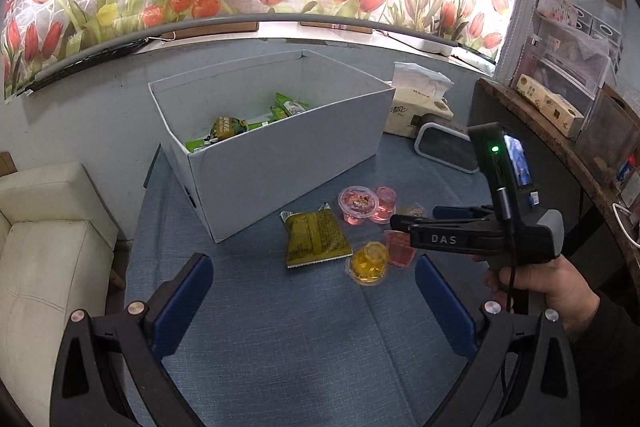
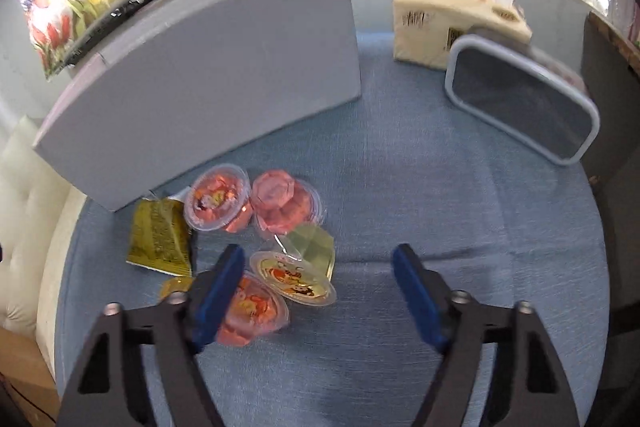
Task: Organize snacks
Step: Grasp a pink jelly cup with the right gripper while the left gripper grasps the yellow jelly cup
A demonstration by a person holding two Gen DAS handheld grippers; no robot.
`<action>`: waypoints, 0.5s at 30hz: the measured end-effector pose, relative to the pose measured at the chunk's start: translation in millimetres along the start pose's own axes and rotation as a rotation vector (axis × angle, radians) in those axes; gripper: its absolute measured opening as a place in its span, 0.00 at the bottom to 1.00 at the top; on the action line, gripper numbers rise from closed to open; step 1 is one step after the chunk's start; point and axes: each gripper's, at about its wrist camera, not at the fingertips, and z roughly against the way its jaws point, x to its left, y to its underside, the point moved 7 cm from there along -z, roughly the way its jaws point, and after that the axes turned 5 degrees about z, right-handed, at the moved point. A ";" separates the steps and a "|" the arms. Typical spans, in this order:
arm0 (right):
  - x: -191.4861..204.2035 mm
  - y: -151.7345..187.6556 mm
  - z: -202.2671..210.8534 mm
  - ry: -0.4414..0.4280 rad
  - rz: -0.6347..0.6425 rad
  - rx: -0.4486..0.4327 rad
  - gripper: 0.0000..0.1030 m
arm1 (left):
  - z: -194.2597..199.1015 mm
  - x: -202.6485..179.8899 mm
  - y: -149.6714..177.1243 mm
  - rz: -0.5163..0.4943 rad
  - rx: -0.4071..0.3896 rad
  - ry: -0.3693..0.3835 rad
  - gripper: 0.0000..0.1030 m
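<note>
A: How do the grippers stand?
B: The left gripper point(image 1: 314, 291) is spread wide with nothing in it; the right gripper point(image 2: 320, 269) likewise gapes, empty, low over the jelly cups point(image 2: 294, 277).
A: And the snacks?
B: The cups and a green packet point(image 1: 316, 239) lie just in front of the grey box point(image 1: 280, 163); green packs point(image 1: 228, 129) sit inside it.

Right gripper point(image 2: 320, 267) spread wide over blue cloth point(image 2: 400, 187); jelly cups point(image 2: 294, 277) and green packet point(image 2: 160, 237) beside grey box point(image 2: 208, 67).
</note>
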 end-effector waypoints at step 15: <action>-2.4 7.1 1.1 -0.068 -0.091 -0.027 0.47 | -12.4 4.0 11.3 -0.007 0.031 -0.005 1.00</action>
